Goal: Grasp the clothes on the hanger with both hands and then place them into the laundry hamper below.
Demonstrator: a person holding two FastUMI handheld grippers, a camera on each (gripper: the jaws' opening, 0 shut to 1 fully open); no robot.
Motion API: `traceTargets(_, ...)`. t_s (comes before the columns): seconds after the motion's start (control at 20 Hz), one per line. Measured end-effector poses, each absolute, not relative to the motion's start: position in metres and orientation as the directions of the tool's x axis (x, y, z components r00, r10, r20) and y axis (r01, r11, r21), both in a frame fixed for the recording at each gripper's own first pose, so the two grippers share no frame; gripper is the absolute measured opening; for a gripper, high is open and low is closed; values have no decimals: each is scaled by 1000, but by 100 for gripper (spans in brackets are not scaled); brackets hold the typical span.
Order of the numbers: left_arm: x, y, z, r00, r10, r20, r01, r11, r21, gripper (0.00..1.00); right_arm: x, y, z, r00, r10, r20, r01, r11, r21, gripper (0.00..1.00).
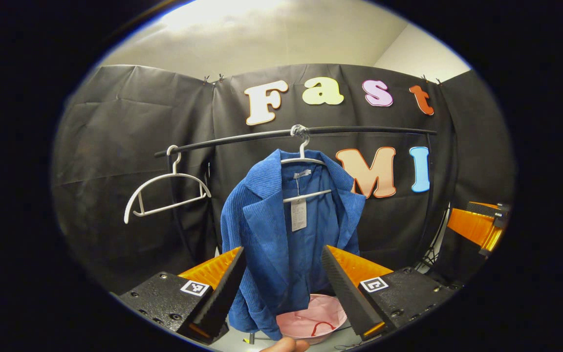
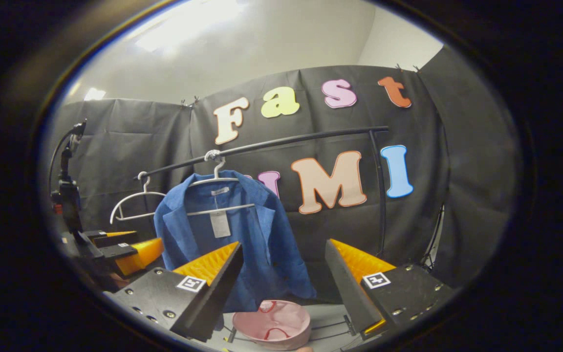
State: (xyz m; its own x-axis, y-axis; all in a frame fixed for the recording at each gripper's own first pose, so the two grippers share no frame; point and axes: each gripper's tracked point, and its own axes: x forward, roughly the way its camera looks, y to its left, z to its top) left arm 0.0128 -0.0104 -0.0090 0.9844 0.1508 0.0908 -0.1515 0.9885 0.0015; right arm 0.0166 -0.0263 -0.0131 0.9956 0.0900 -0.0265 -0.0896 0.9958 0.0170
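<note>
A black cloth wall (image 1: 130, 146) backs the booth, with a pale ceiling (image 1: 262, 34) above it, and a dark rail (image 1: 359, 130) runs across the upper middle of the left gripper view. At the centre of that view a blue jacket (image 1: 271, 234) hangs from a white hanger (image 1: 306, 159) hooked on the rail; its long axis runs top to bottom, collar up and hem down, with its open front toward the camera. A paper tag (image 1: 299, 214) dangles inside the collar; its print is too small to read. To the left an empty white hanger (image 1: 166, 195) hangs on the same rail. Below the jacket, at the bottom centre, sits the pink laundry hamper (image 1: 313, 320) on a pale floor (image 1: 235, 340). The left gripper (image 1: 281, 293) has its fingers spread wide, gripping nothing, the jacket seen between them. In the right gripper view, the right gripper (image 2: 281, 298) is likewise spread and holds nothing.
</note>
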Motion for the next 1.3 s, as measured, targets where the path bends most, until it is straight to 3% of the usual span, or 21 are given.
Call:
traceTargets(0.05,15,-12,-15,985,147,92,-149,989,8,100,18,-23,-14,995,98,-30,-98,995,4,100)
traceTargets(0.1,18,-11,-17,984,145,106,-148,989,22,92,18,-21,-16,994,103,-30,-104,995,-10,100)
traceTargets(0.15,21,-8,-19,982,145,118,-151,988,36,100,20,-19,-16,994,105,-30,-106,994,-21,100)
traceTargets(0.25,32,-4,-26,983,143,114,-149,988,45,96,26,-13,-19,994,106,-35,-107,994,-22,100)
traceTargets(0.35,43,1,-28,983,145,116,-149,988,29,100,32,-7,-27,991,114,-76,-116,993,-21,100)
traceTargets(0.4,51,6,-29,980,159,116,-162,987,21,96,37,-5,-29,989,114,-90,-117,992,-35,100)
traceTargets(0.45,58,8,-36,980,166,106,-169,986,12,100,42,-7,-29,990,103,-93,-108,993,-53,100)
traceTargets(0.5,63,9,-41,981,172,93,-173,985,0,96,44,-9,-27,992,91,-89,-97,993,-65,100)
traceTargets(0.55,71,11,-47,981,173,82,-173,985,-8,100,47,-9,-25,993,86,-85,-92,993,-69,100)
traceTargets(0.7,104,10,-57,982,173,71,-174,985,12,100,55,-8,-26,994,72,-84,-78,994,-82,100)
traceTargets(0.75,112,7,-55,981,175,80,-178,984,30,96,58,-9,-28,994,62,-88,-70,993,-91,100)
traceTargets(0.8,117,8,-53,978,189,88,-194,980,45,100,61,-10,-30,994,55,-97,-64,993,-95,100)
traceTargets(1.3,167,39,-61,954,299,33,-299,954,-8,96,90,-8,-30,993,16,-120,-28,994,-102,100)
